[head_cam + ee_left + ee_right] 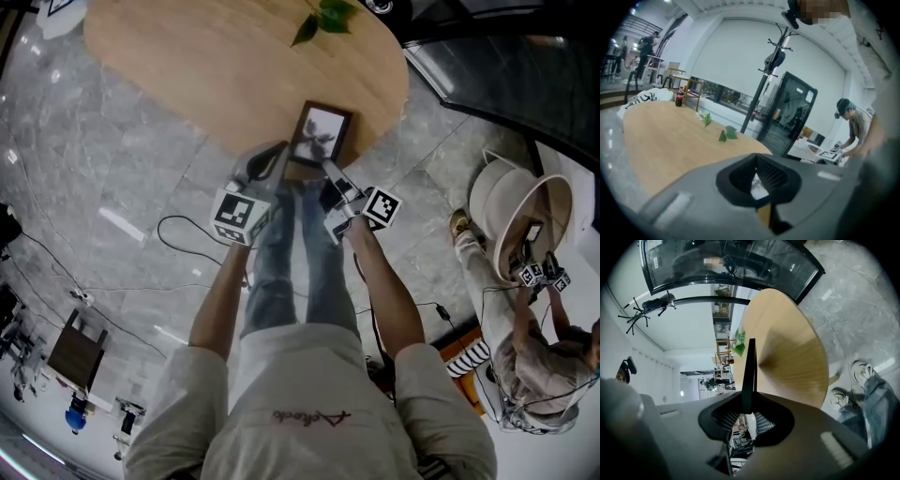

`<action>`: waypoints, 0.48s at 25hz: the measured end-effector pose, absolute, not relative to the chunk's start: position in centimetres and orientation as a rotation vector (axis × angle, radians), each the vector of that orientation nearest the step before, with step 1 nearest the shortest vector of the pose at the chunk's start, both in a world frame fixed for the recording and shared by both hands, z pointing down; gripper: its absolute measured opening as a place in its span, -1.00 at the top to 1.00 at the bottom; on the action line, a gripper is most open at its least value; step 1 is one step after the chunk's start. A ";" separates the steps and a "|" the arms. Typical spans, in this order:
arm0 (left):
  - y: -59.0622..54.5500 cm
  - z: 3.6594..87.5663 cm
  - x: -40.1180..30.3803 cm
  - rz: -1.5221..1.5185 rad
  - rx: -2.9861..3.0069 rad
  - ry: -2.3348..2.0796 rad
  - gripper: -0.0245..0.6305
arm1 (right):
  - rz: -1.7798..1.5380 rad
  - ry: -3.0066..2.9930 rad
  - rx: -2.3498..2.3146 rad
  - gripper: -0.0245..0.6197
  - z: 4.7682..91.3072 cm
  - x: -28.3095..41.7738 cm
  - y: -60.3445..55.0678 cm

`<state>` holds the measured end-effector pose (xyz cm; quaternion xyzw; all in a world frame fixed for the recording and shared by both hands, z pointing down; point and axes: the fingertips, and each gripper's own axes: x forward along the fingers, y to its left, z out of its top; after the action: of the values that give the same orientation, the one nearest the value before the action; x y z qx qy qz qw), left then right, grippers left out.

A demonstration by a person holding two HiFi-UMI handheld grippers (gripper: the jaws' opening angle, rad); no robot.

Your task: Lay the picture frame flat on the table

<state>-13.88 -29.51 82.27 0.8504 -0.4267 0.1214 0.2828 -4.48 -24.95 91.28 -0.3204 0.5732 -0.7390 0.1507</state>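
Observation:
The picture frame [321, 133], dark brown with a black-and-white print, stands tilted at the near edge of the oval wooden table [216, 66]. My right gripper [328, 172] is shut on its lower right edge. In the right gripper view the frame [750, 371] shows edge-on as a thin dark strip rising from between the pads of that gripper [747, 416]. My left gripper [284, 164] meets the frame's lower left corner. A pale bit of the frame [758, 185] shows between the close-set pads of that gripper [759, 180].
Green leaves [323, 19] lie at the table's far side. A second person [525, 309] bends beside a white round chair [511, 202] to the right. Cables [187, 234] trail over the grey stone floor. A bottle [679, 97] stands at the table's far end.

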 end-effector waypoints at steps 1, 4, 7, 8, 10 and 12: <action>-29.4 82.5 -14.0 0.330 2.273 -1.141 0.93 | -2.117 1.655 -0.920 0.69 91.6 -4.7 -25.4; -29.2 83.1 -14.3 0.343 2.273 -1.137 0.93 | -2.095 1.688 -0.909 0.69 92.1 -5.5 -26.8; -29.4 83.3 -14.4 0.341 2.275 -1.138 0.93 | -2.069 1.685 -0.894 0.69 92.2 -6.2 -28.5; -29.3 83.4 -14.4 0.342 2.272 -1.137 0.93 | -2.064 1.680 -0.889 0.69 92.2 -6.5 -29.0; -29.3 83.6 -14.3 0.340 2.270 -1.134 0.93 | -2.060 1.678 -0.886 0.69 92.4 -6.9 -29.7; -29.3 83.7 -14.3 0.331 2.272 -1.131 0.93 | -2.060 1.675 -0.899 0.69 92.9 -7.2 -30.2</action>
<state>-14.27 -29.28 83.66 0.8503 -0.4233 0.1240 0.2871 -7.24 -30.15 92.85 -0.3162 0.5890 -0.7245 0.1682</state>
